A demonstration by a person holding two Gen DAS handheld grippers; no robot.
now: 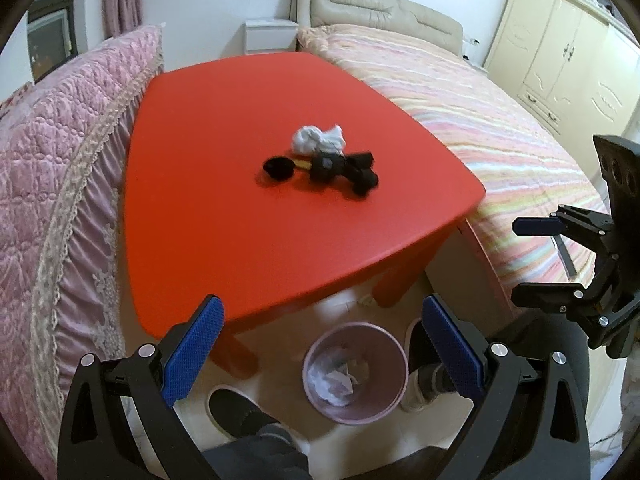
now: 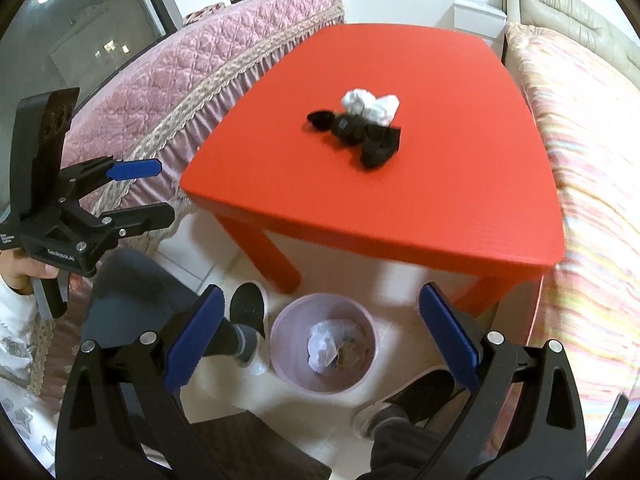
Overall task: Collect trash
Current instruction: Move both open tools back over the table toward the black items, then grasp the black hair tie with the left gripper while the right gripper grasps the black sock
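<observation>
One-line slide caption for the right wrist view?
Open right tool above pink bin; crumpled paper waits on red table.

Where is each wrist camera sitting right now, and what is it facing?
Left wrist: above the near edge of the red table, facing the crumpled white paper; open left gripper, shoes.
Right wrist: further right, same heading; open right gripper, legs.
Shared: table, paper, black clutter, pink waste bin; each sees the other gripper.

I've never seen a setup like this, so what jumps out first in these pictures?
A bright red table fills the middle, between two beds, with crumpled white paper and black clutter near its centre. On the floor in front stands a pink wastebasket already holding paper, with both grippers hanging open above.
</observation>
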